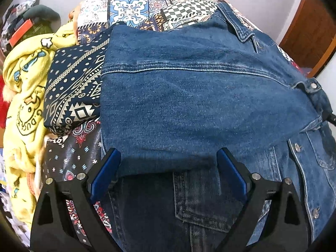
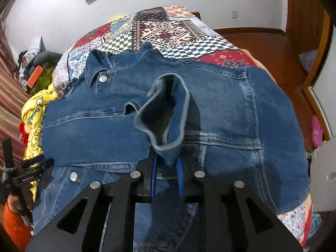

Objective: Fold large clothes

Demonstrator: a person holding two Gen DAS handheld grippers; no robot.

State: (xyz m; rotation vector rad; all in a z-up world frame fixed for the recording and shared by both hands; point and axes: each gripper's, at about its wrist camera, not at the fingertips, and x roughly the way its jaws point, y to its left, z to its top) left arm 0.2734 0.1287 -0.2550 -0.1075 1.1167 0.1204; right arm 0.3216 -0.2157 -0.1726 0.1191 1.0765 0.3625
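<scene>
Denim jacket [image 2: 220, 105]: lying mid-frame on patchwork bedspread [image 2: 168, 31], partly folded, further folds pending. Right gripper [image 2: 167, 168]: pinching sleeve cuff [image 2: 163, 113], jaws narrow. Left gripper [image 1: 168, 168]: hovering wide, gripping nothing.

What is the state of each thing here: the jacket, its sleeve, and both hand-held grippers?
Denim jacket: lying on the patchwork bedspread, partly folded.
Sleeve cuff: lifted, pinched by the right hand-held gripper.
Right hand-held gripper: shut on the cuff.
Left hand-held gripper: open, over the jacket, holding nothing.
Navy patterned cloth: folded, beside the jacket.
Yellow garment: crumpled.
</scene>
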